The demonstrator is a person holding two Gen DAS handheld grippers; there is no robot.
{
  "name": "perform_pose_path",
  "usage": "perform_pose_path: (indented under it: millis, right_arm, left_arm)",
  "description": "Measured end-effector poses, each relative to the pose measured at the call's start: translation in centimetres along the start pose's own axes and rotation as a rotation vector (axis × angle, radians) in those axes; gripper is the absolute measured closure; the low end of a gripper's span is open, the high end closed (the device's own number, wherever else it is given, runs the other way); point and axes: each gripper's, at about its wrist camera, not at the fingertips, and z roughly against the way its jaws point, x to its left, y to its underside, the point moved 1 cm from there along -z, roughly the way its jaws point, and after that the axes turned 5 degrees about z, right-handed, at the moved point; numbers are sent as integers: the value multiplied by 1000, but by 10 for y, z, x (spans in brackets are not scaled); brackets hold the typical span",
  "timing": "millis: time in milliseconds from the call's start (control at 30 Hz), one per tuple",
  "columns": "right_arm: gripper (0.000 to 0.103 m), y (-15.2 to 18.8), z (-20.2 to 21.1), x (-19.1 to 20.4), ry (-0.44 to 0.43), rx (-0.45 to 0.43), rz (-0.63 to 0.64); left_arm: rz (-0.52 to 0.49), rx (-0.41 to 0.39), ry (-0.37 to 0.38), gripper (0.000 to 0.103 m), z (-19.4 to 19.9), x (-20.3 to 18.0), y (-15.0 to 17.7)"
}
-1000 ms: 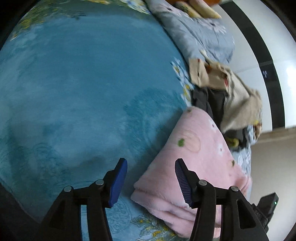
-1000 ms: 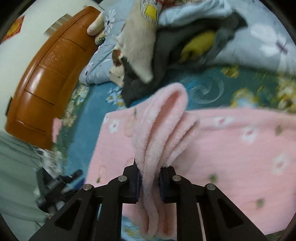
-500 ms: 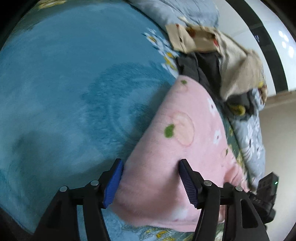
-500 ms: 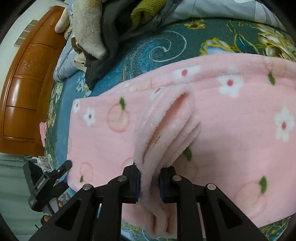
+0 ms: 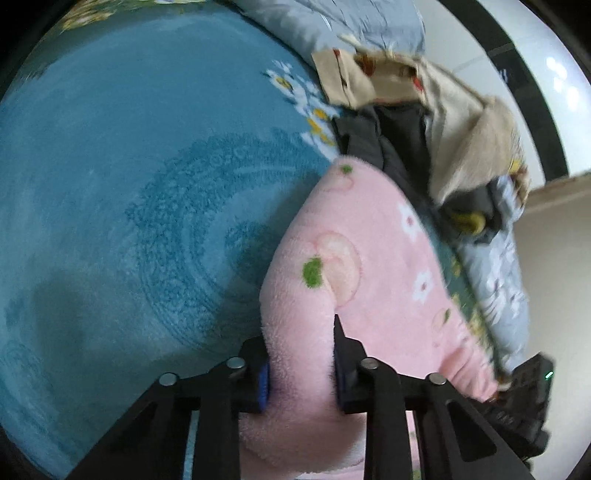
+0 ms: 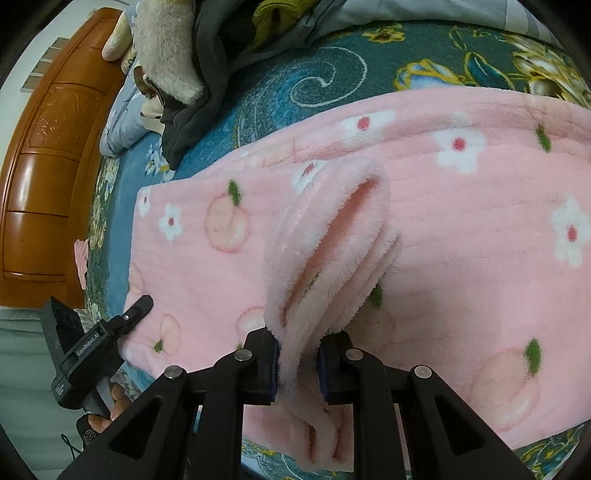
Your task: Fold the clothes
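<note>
A pink fleece garment (image 6: 461,229) with peach and flower print lies spread on the blue-green bed cover (image 5: 129,166). My right gripper (image 6: 297,363) is shut on a bunched fold of it near the front edge. My left gripper (image 5: 299,369) is shut on the garment's left corner (image 5: 295,302), with fleece bulging between the fingers. The left gripper also shows in the right wrist view (image 6: 99,343) at the garment's left edge.
A pile of other clothes, beige (image 5: 458,110) and dark grey (image 6: 207,96), lies at the far side of the bed beside a grey-blue quilt (image 5: 332,22). A wooden headboard (image 6: 44,158) stands at the left. A white wall (image 5: 546,258) is at the right.
My left gripper moved onto the garment's corner and closed on it. My right gripper kept its hold and lowered the fold toward the spread fleece.
</note>
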Motion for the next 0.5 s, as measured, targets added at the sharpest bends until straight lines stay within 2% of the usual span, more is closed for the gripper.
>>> perform_pose_path:
  millis: [133,233,267,300,333,367,500]
  right_arm:
    - [85,0,3,9,-30,-3,16]
    - [85,-2,1,25,-66,-1,39]
    - [85,-5,-1,34,-78,-3,54]
    - [85,-7,-4,42,-91,-3,66]
    - [85,-10,-7,49,-104,-2,77]
    - [85,-14,-10,60,-120,-1,93]
    - [85,-32,-23,108,-205,7,184]
  left_arm:
    - [19,-59,51,82,25,4,-16]
    - [-26,-103,52,85,46,2,-34]
    - [-42,-121,43,89,53,1,-41]
    - [-54,-150,23,102,60,3,-48]
    - [-57,-202,-1,103,75,7,-60]
    - [-45,-250,-9,103,90,14,-71]
    - [55,-366,-16,103,145,50,-108]
